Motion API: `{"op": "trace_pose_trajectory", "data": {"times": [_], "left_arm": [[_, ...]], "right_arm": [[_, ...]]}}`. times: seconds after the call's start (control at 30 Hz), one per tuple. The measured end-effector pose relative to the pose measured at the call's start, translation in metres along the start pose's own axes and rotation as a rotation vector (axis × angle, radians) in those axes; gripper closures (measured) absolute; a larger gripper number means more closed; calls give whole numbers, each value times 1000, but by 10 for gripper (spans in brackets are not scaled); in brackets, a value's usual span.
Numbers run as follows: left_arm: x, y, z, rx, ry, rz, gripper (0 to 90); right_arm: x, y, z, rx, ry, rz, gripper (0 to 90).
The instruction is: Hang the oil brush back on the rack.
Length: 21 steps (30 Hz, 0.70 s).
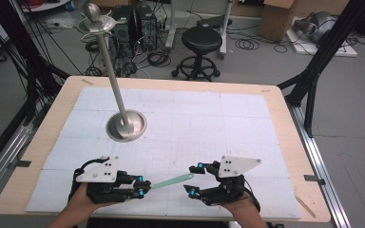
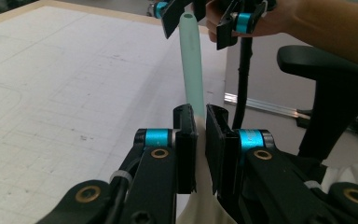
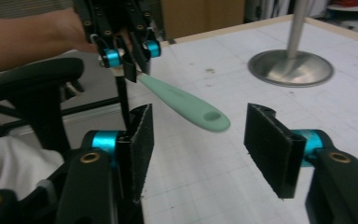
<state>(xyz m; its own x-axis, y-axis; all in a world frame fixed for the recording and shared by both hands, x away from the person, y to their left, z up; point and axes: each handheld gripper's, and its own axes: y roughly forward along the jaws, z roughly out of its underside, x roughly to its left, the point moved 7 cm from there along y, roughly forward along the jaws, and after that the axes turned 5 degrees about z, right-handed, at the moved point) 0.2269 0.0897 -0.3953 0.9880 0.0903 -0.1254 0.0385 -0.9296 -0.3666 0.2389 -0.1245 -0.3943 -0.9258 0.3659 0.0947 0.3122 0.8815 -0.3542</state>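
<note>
A mint-green utensil handle (image 1: 172, 181) hangs level over the table's near edge. My left gripper (image 1: 142, 186) is shut on its near end, and a cream-coloured part (image 2: 200, 205) of the utensil shows behind the jaws. In the left gripper view the handle (image 2: 192, 60) runs away from my left gripper (image 2: 201, 116) toward the right gripper (image 2: 196, 25). My right gripper (image 1: 191, 179) stands open. The handle's free end (image 3: 186, 105), which has a small oval hole, lies between the right gripper's (image 3: 200, 114) pads, touching neither. The left gripper (image 3: 133, 60) shows beyond it.
A metal stand with a round base (image 1: 126, 125), a slanting pole (image 1: 111, 71) and a dish on top (image 1: 95, 21) stands on the white gridded mat (image 1: 209, 118), left of centre. A black office chair (image 2: 326, 79) is beside the table's near edge.
</note>
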Motion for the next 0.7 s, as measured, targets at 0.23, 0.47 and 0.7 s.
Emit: {"op": "trace_pose_trajectory", "data": {"times": [0.23, 0.47, 0.7], "left_arm": [[-2, 3, 0, -3, 20, 42, 819], [-6, 3, 0, -11, 33, 96, 819], [-6, 5, 4, -9, 34, 120, 817]], "right_arm": [[7, 3, 0, 14, -36, -70, 564], [14, 3, -1, 8, -52, -135, 666], [20, 2, 0, 15, -64, -181, 720]]}}
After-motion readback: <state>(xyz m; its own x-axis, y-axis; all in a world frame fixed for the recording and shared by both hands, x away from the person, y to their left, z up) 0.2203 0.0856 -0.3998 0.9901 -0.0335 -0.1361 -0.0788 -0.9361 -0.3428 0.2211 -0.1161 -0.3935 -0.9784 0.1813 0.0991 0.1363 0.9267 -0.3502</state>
